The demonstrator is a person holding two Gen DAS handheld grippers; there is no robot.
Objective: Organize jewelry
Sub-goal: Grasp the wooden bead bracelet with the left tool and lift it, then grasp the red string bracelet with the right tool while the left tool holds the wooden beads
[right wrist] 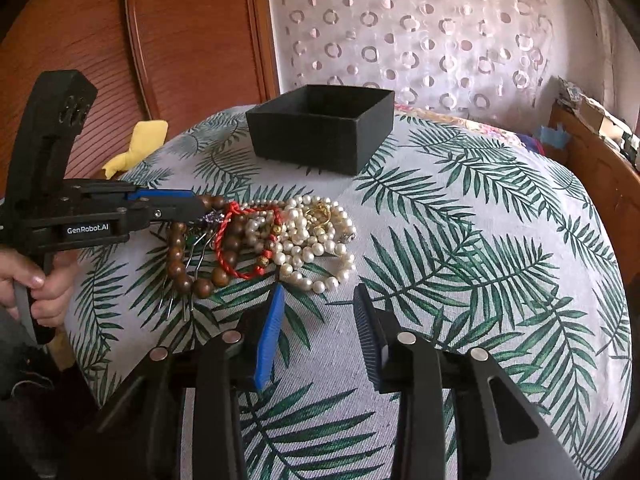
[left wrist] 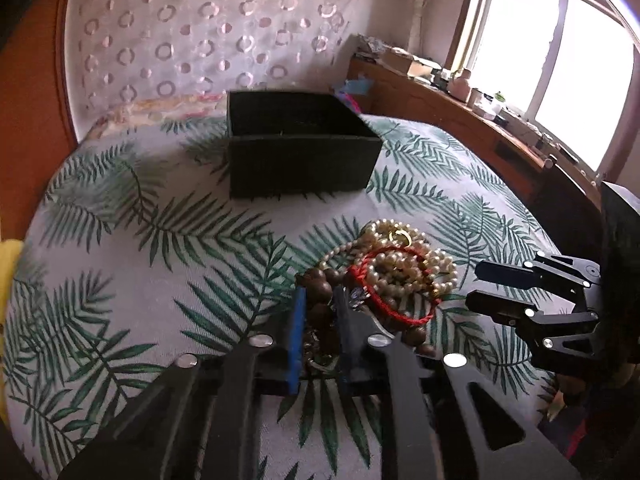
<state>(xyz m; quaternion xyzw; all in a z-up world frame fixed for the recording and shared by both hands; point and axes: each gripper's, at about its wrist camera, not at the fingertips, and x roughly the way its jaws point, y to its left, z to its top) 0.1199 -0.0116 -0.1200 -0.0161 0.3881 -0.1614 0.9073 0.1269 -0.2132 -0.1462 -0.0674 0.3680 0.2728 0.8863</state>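
the left wrist view looks down along its own fingers, close over the jewelry pile (left wrist: pixel 384 276), toward the black box (left wrist: pixel 298 148) and window. the right wrist view faces the same pile (right wrist: pixel 272 240) from slightly further back, box (right wrist: pixel 320 128) behind. both share pile, box and leaf-print cloth (right wrist: pixel 460 240).

Probably a home bedroom: leaf-print bedspread (right wrist: pixel 460 240), wooden headboard (right wrist: pixel 180 40), cluttered windowsill (left wrist: pixel 500 112).

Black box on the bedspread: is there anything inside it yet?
Nothing shows inside the black box: only its bare dark inner walls are visible in both views. Its near wall hides the floor, so I can't rule out something small lying there. The jewelry pile is outside it.
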